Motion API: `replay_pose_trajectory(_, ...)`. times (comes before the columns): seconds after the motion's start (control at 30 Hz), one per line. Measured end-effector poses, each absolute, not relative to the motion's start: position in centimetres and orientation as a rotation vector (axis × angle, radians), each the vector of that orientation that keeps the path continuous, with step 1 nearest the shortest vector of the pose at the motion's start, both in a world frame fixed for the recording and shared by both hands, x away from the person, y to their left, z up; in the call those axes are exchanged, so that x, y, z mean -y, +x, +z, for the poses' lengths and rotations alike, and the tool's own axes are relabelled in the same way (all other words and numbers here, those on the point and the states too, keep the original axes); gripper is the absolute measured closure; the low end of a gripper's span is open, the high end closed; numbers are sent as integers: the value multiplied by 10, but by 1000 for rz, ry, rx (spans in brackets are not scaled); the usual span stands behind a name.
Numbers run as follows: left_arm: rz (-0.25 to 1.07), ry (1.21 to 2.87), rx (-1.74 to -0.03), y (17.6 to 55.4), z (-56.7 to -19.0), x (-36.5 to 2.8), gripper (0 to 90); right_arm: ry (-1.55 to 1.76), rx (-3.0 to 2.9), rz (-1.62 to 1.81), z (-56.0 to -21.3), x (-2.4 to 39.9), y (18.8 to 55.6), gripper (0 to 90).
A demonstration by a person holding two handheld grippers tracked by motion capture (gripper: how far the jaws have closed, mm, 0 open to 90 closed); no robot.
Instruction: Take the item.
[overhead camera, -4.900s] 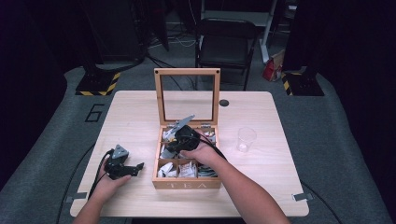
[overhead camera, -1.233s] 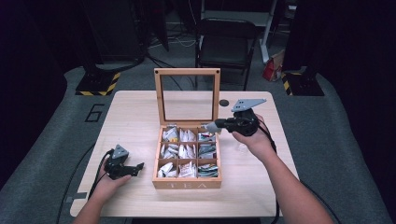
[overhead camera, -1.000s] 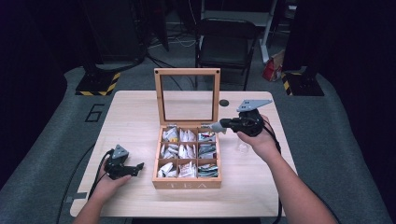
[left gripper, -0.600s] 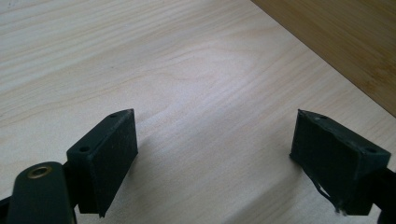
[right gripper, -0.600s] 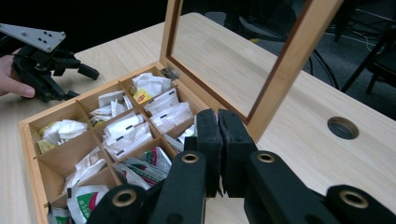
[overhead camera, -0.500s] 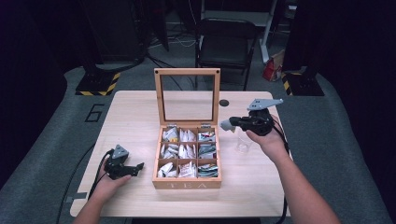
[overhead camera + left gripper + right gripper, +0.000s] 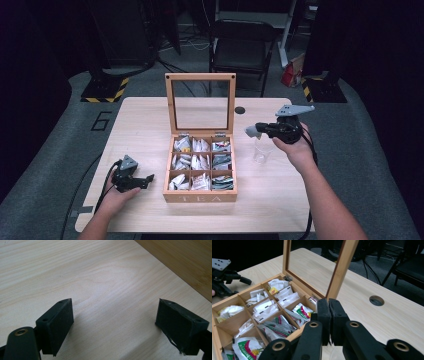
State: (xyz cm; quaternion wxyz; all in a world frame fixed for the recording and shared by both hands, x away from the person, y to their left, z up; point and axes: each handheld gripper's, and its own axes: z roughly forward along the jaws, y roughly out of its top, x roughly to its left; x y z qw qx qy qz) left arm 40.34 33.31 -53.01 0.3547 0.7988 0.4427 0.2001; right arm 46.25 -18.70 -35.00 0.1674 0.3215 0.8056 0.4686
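An open wooden tea box [image 7: 200, 197] stands mid-table, its glass lid [image 7: 201, 76] upright and its compartments packed with tea bags [image 7: 200, 162]. My right gripper [image 7: 251, 131] hovers right of the box, above a clear plastic cup [image 7: 261, 151]. Its jaws are shut on a small pale tea bag [image 7: 249, 131] at their tips. In the right gripper view the black pads [image 7: 323, 312] press together and cover that bag; the box [image 7: 227, 302] lies beyond them. Left of the box, my left gripper [image 7: 145, 180] rests on the table, open and holding nothing [image 7: 115, 322].
A round cable hole [image 7: 240, 110] sits in the tabletop behind the cup. A folding chair [image 7: 242, 47] stands beyond the table's far edge. A black cable [image 7: 97, 187] trails from the left gripper over the near left edge. The box's side wall [image 7: 185, 262] is close to the left gripper.
My right gripper has travelled to the right, from above the box's right edge to above the cup, still shut. The left hand and gripper have stayed put.
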Motion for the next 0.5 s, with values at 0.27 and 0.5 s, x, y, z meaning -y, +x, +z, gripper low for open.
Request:
replay_pose_trajectory(0.27,517,2063,-1145,403,-530,-333,140,962,-2273,1307,-353,198,465,883)
replay_pose_trajectory(0.5,517,2064,-1144,403,-530,-333,140,984,-2275,1265,-362,207,466,883)
